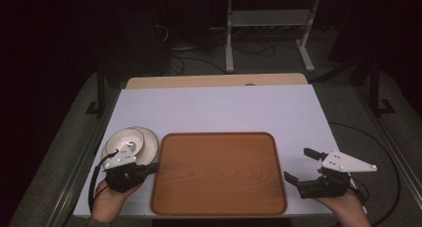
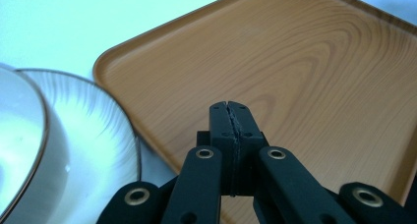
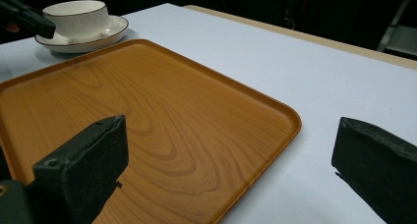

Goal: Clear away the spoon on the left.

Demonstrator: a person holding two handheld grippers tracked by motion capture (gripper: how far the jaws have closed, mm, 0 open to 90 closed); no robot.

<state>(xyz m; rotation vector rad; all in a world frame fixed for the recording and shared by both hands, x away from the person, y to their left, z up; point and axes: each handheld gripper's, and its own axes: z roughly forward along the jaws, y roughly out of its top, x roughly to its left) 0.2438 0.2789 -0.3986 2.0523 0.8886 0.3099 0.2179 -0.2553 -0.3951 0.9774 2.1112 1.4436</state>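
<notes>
On my table [image 1: 219,107], white top: one wooden tray [image 1: 219,173], bare, lying at the near edge between my two grippers. One saucer [image 1: 147,142] with a cup [image 1: 124,140] standing on it, just beside the tray's far left corner. My left gripper [image 1: 152,166]: jaws pressed together on nothing, tips over the tray's left rim, close by the saucer. My right gripper [image 1: 298,165]: jaws spread wide, off the tray's right edge, holding nothing.
</notes>
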